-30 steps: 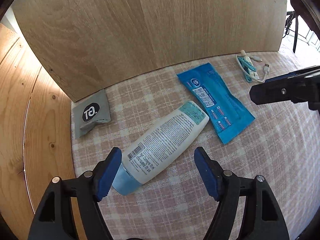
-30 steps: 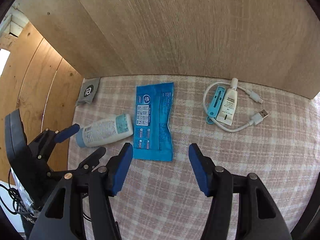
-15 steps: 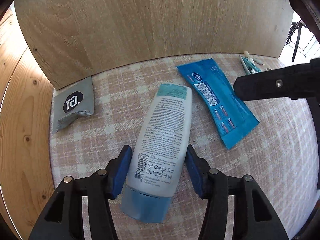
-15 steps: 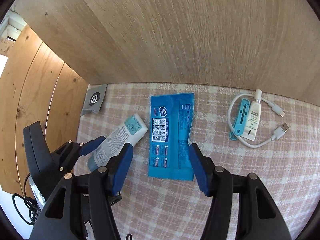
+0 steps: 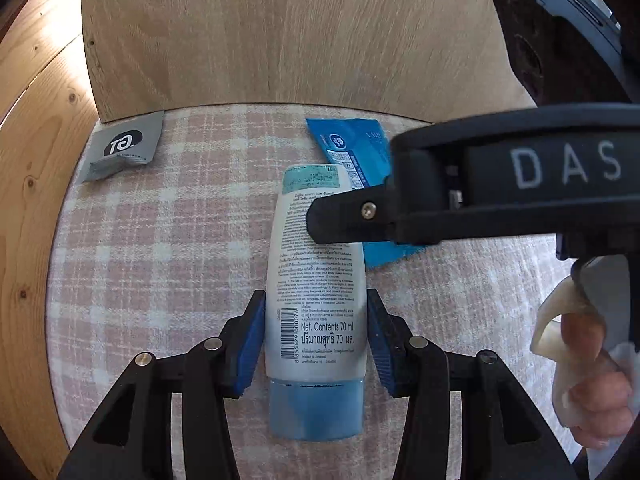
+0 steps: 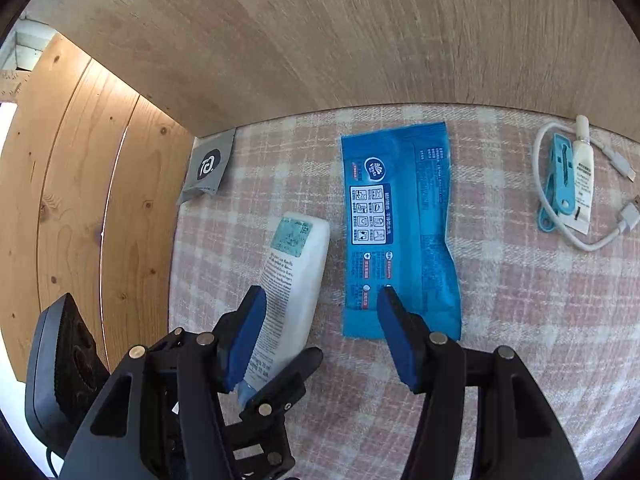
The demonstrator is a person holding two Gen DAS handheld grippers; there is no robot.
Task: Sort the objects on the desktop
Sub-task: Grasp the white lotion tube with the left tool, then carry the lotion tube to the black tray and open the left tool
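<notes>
On checked cloth, left gripper (image 5: 316,336) clamping lotion tube (image 5: 316,280) (right gripper (image 6: 320,320) agape)

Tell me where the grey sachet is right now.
The grey sachet lies at the checked cloth's far left corner, against the wooden back panel, left of the white lotion tube; the right wrist view shows it too.

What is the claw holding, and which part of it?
The left claw grips the white lotion tube by its lower body, just above the blue cap. The right claw is open, holding nothing.
</notes>
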